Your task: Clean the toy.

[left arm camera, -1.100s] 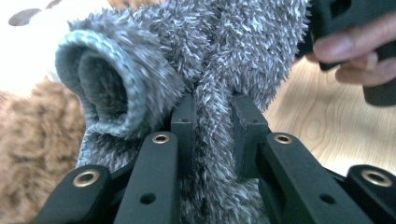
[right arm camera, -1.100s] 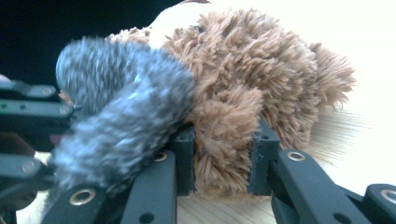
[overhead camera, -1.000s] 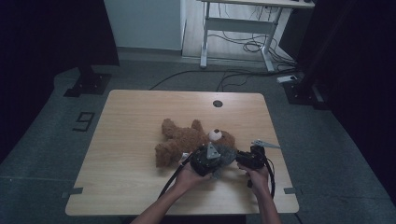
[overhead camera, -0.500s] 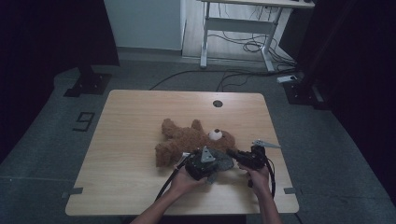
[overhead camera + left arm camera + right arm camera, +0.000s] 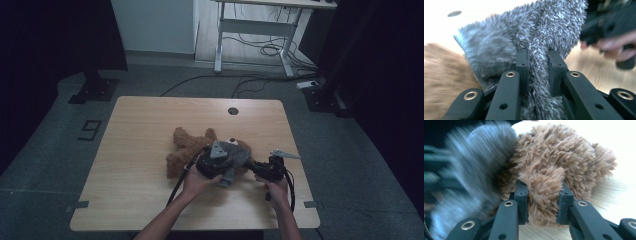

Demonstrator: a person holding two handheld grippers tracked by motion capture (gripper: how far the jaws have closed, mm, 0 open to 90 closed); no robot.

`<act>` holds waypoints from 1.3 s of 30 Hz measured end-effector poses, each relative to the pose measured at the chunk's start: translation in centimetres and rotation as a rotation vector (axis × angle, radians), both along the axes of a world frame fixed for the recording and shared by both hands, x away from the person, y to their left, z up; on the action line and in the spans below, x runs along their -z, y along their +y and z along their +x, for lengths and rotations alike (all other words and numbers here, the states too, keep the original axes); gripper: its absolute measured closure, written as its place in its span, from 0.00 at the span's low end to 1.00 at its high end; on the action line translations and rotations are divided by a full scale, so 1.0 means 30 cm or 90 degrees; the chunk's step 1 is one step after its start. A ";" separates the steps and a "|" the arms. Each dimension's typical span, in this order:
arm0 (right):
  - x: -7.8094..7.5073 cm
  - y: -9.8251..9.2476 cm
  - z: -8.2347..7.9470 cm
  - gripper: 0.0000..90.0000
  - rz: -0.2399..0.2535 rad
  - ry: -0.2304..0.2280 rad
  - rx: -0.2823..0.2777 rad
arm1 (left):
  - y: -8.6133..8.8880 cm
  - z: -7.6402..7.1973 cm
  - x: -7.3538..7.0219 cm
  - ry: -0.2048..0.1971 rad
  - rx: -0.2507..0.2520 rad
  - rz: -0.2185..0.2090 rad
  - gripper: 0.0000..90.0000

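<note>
A brown teddy bear (image 5: 187, 147) lies on its back near the middle of the wooden table (image 5: 140, 130), its head toward the person's right, with a grey furry garment (image 5: 235, 157) bunched over its head end. The left claw (image 5: 537, 72) is clamped on a fold of that grey fur, the pile squeezed between its two black jaws, which looks like a grip for pulling the garment along or off the toy. The right claw (image 5: 541, 203) pinches a tuft of brown plush, seemingly an ear or limb of the bear, low against the table. That hold probably serves as an anchor, keeping the soft, light toy from sliding while the other hand works the fabric. In the high view both hands sit close together at the bear's right side.
</note>
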State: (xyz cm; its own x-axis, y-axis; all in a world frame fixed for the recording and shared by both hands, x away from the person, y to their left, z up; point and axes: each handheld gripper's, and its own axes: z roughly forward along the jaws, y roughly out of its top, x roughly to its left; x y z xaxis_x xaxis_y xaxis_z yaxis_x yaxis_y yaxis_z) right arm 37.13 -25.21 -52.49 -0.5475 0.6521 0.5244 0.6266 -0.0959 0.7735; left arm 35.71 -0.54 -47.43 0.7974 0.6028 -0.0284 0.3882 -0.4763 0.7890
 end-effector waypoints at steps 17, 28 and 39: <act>0.007 -0.002 0.000 0.76 -0.016 -0.006 0.002 | 0.024 -0.067 0.113 0.034 0.033 0.033 0.81; 0.013 -0.004 0.001 0.75 -0.021 -0.013 0.000 | 0.118 -0.035 -0.092 -0.035 -0.016 -0.033 0.81; 0.013 -0.005 0.001 0.75 -0.029 -0.020 -0.007 | 0.238 0.087 -0.090 -0.014 -0.101 -0.041 0.81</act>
